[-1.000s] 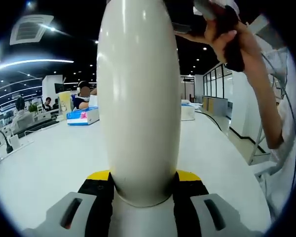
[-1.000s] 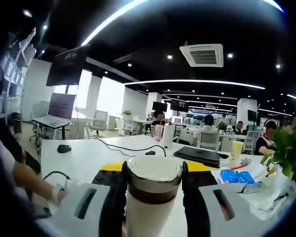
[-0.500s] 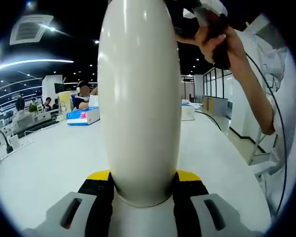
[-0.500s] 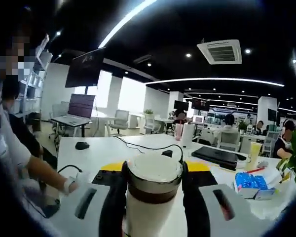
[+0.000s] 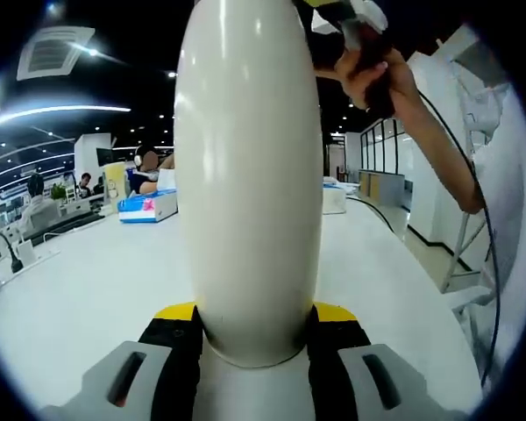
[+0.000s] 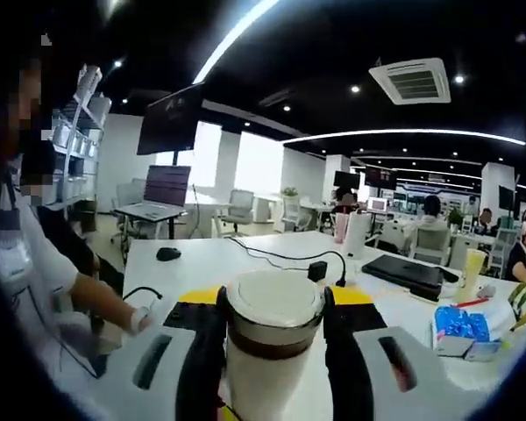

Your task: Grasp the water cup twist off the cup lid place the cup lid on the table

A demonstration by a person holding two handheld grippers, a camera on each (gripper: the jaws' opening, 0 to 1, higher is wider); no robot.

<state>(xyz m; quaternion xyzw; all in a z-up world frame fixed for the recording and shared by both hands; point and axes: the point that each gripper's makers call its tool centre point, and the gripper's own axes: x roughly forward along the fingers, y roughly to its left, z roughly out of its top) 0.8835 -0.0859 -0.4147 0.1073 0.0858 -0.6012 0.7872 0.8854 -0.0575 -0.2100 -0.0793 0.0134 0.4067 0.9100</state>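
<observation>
White tabletop (image 5: 88,289) stretches away beneath the left hand-held gripper (image 5: 254,338), and the same long surface shows in the right gripper view with a laptop (image 6: 409,272), a black cable (image 6: 272,254) and a mouse (image 6: 167,254) lying on it. Rising from the left hand-held gripper's black and yellow jaws is the cream body of the water cup (image 5: 248,175), upright and clamped on both sides near its base. At the top right of that view a person's hand (image 5: 373,74) grips the handle of the right hand-held gripper, up beside the top of the cup. In the right gripper view, the right hand-held gripper (image 6: 274,338) is closed on the cup lid (image 6: 274,316), a cream cap with a dark brown band under it, pinched between the two jaws; cream cup body shows just below the band. Whether the lid has come free of the cup cannot be told. A blue packet (image 6: 460,320) lies on the tabletop at the right of that view, and a blue tissue box (image 5: 146,207) sits well back in the left gripper view.
</observation>
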